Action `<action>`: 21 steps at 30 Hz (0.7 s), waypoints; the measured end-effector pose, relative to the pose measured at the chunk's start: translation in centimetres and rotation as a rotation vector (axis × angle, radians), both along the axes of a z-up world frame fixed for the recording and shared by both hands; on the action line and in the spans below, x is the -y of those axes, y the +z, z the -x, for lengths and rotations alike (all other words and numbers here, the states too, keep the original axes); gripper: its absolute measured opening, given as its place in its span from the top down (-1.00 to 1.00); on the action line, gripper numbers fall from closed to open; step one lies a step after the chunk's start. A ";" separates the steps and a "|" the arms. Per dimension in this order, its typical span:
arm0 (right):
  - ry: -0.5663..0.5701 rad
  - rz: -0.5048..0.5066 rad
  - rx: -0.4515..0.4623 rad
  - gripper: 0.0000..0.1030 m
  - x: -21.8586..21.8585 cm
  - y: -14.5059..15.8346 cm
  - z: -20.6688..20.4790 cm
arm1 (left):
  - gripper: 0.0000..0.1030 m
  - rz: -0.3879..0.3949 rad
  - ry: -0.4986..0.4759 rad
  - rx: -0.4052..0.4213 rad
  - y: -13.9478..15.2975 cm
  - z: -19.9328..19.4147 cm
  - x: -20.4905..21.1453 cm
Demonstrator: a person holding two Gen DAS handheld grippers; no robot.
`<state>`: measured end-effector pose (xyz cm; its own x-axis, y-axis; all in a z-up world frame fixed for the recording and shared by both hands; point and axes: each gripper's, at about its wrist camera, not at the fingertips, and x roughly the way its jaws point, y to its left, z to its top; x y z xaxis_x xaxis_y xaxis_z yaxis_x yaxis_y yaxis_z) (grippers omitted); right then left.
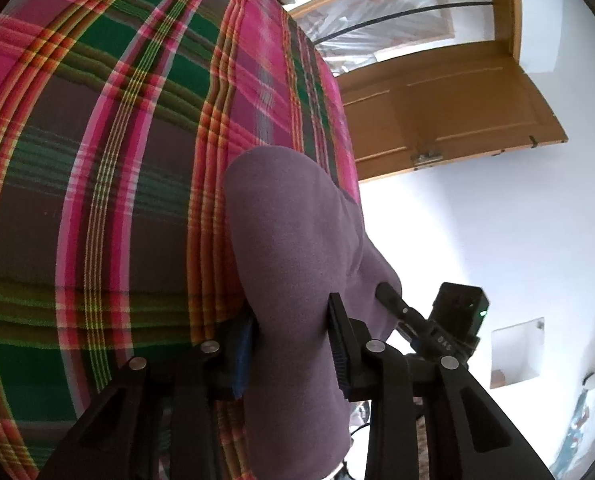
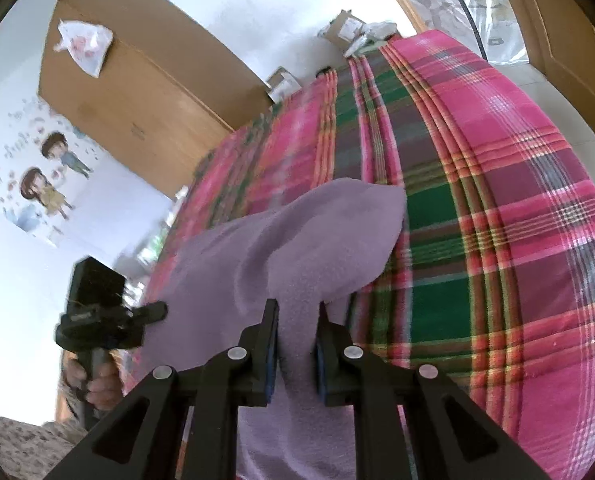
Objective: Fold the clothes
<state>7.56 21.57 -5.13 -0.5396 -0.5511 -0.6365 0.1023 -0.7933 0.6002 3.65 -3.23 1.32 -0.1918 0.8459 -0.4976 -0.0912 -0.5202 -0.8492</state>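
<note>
One purple garment, held up over the plaid bed. Two grippers, both working it. Left gripper is clamping a thick fold of the cloth between its two fingers. Right gripper is pinching another fold likewise, the fabric bulging out ahead of the pads. In the right view one hand is holding the left unit's handle. One wardrobe and one door are showing behind.
</note>
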 end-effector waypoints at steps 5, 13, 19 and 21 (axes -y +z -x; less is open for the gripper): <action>0.020 -0.033 0.058 0.55 -0.1 -1.1 0.9 | 0.34 0.011 0.003 0.012 -0.6 0.6 -0.3; 0.046 0.025 0.132 0.03 -2.9 -2.3 0.7 | 0.34 0.029 0.003 0.035 -1.5 1.1 -0.7; 0.172 0.132 0.163 -0.26 -3.3 -2.7 2.4 | 0.34 0.031 -0.007 0.046 -1.8 1.3 0.1; 0.229 0.156 0.178 -0.27 -2.8 -2.9 3.4 | 0.34 0.027 -0.016 0.050 -2.0 1.5 0.5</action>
<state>4.16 24.37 -8.04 -0.2786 -0.7436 -0.6078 0.1502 -0.6588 0.7372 2.19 -3.70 -0.64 -0.1526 0.8349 -0.5288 -0.0573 -0.5417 -0.8386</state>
